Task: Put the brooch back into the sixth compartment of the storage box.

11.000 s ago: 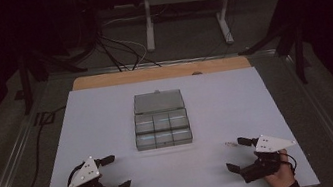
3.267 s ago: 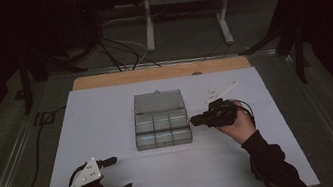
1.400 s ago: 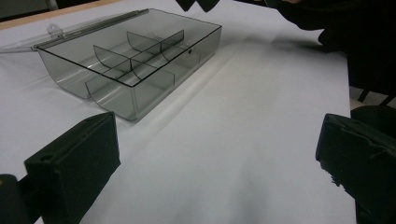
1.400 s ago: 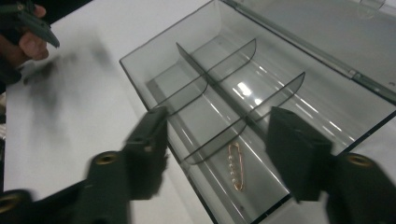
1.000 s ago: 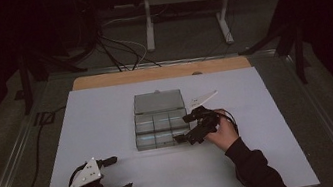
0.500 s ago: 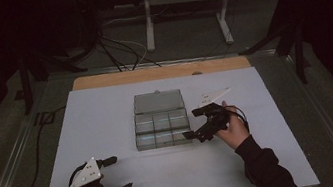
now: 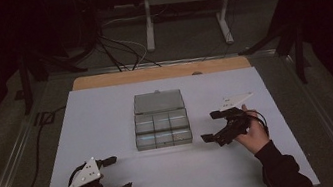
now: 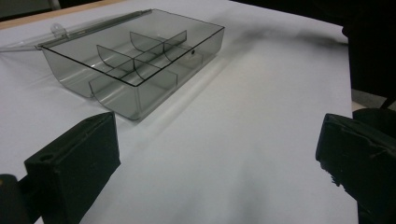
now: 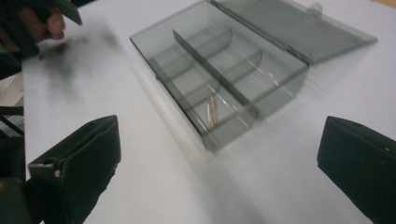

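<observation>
One clear compartment box (image 7: 161,122) sat at the middle of the white bench (image 7: 107,113) in the high view, its lid folded flat behind it. The right gripper (image 7: 213,126) hung just right of the box with its fingers spread wide and nothing between them; the left gripper (image 7: 116,173) rested near the bench's front edge, well apart from the box, fingers likewise wide. What lay in the compartments was too small to tell from there.

Along the left gripper (image 8: 219,158) view, the box (image 8: 135,60) showed its curved dividers, and the cells facing that camera looked bare; its lid was cut off at the frame's edge.

Along the right gripper (image 9: 219,158) view, a thin, pale, curved piece (image 9: 210,112) lay in one near cell of the box (image 9: 219,79), though blur hid what it was. Judging by that, one piece seemed placed, the other cells unfilled and the lid (image 9: 294,25) not yet closed.
</observation>
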A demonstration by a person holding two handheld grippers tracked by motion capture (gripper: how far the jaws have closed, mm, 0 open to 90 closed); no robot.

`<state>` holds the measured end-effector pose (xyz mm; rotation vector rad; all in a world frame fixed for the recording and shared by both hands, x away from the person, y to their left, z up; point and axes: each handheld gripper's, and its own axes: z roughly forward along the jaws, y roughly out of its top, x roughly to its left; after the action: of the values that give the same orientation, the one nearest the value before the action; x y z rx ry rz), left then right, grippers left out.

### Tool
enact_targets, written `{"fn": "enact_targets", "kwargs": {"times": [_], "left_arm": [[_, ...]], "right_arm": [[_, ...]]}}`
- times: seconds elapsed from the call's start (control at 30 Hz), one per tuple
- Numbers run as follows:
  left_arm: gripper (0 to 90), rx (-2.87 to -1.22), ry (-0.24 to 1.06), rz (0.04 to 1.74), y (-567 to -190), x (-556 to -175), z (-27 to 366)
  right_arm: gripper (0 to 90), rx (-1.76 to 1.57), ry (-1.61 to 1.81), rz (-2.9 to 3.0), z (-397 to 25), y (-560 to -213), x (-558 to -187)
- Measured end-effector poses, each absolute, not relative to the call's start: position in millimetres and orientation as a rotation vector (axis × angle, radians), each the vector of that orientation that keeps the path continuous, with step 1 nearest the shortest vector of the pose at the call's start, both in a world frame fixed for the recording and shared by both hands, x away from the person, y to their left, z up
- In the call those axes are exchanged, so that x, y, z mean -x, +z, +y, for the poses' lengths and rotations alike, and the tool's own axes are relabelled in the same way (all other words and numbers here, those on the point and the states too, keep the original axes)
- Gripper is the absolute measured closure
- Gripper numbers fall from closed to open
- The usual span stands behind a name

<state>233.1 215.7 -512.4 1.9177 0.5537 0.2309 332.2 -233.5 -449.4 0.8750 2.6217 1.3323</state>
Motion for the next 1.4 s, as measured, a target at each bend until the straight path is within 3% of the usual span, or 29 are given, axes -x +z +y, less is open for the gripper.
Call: {"fn": "enact_targets", "kwargs": {"times": [0.93,1.4], "left_arm": [[1.1,-1.933,0.232,0.544,-513,-233,214],[1.1,-1.939,0.227,0.541,-514,-233,213]], "right_arm": [[0.0,-1.045,1.239,2.581,-312,-503,-272],[0.0,-1.150,1.231,2.478,-344,-512,-248]]}}
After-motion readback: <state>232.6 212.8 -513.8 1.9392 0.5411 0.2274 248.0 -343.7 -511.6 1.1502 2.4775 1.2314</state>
